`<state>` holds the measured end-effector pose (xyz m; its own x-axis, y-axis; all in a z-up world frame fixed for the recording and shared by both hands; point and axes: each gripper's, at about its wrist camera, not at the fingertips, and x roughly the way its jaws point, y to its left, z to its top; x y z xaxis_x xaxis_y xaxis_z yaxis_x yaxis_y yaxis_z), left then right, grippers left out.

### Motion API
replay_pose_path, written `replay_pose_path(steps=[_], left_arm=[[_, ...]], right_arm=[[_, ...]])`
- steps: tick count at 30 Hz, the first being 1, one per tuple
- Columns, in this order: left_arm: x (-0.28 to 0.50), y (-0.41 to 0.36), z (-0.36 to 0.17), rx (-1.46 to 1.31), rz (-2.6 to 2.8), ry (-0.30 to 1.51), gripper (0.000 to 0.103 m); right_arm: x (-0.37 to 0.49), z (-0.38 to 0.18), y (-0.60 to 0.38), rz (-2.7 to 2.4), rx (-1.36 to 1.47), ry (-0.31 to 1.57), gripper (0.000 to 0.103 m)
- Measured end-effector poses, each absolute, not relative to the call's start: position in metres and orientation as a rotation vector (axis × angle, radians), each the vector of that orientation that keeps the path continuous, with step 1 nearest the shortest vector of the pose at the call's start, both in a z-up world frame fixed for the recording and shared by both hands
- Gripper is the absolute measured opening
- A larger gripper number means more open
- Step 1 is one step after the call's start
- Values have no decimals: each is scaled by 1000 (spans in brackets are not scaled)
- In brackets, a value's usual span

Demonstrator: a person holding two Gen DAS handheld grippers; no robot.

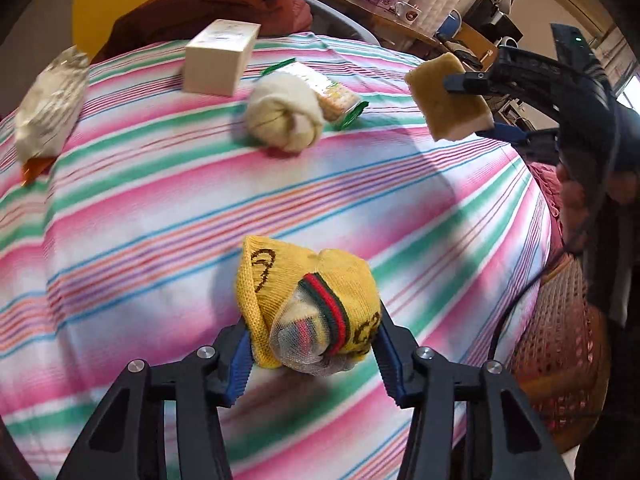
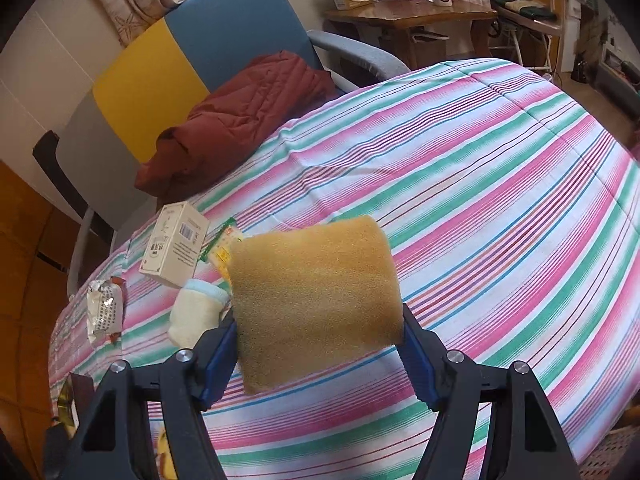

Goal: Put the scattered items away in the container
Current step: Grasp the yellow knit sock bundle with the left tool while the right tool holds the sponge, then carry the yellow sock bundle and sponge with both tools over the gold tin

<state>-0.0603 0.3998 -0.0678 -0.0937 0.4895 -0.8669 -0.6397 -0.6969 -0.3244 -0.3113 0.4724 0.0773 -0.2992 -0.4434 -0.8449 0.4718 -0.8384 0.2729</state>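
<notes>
At the bottom centre of the left wrist view, the left gripper (image 1: 312, 344) is clamped on a yellow knitted sock bundle (image 1: 308, 304), its blue pads pressing both sides. The bundle has a red-and-green band and a bit of clear mesh bulging from its front, and it is held above the striped bedspread (image 1: 160, 240).

In the upper right of that same view, the right gripper (image 1: 480, 104) squeezes a tan sponge (image 1: 452, 96) between its fingers, lifted clear of the bedspread. The right wrist view shows this closely: the sponge (image 2: 316, 300) fills the centre of the frame, pinched between the right gripper (image 2: 320, 340) pads and bowed slightly from the pressure.

Loose items lie toward the top of the left wrist view: a white box (image 1: 220, 56) upper centre, a cream rolled sock (image 1: 284, 112) just below and right of it, a green-edged snack packet (image 1: 336, 96) touching the sock's far side, and a silvery wrapper (image 1: 52, 96) at the upper left edge (blurred, so its print is unreadable).

At the right edge of the left wrist view, beside the bed, stands a reddish perforated basket (image 1: 560, 340); it is probably the container, though only part of its wall shows. A dark red jacket (image 2: 248, 108) rests on the chair (image 2: 240, 32) in the upper left of the right wrist view.
</notes>
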Motion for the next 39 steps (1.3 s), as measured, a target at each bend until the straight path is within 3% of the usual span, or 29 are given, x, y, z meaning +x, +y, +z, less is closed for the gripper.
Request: replay_pose_path(steps=[11, 21, 30, 39], left_arm=[[-44, 302, -56, -1403, 2015, 133, 51], [-45, 217, -23, -1343, 2179, -48, 51], [-58, 126, 2, -1285, 2368, -178, 51], [-91, 16, 13, -1305, 2593, -191, 51]], right_arm=[[-262, 89, 451, -2096, 1265, 133, 73], [-172, 92, 422, -1951, 1223, 153, 72], [-93, 96, 355, -1773, 1169, 194, 72], [-9, 103, 278, -1590, 1092, 261, 72]])
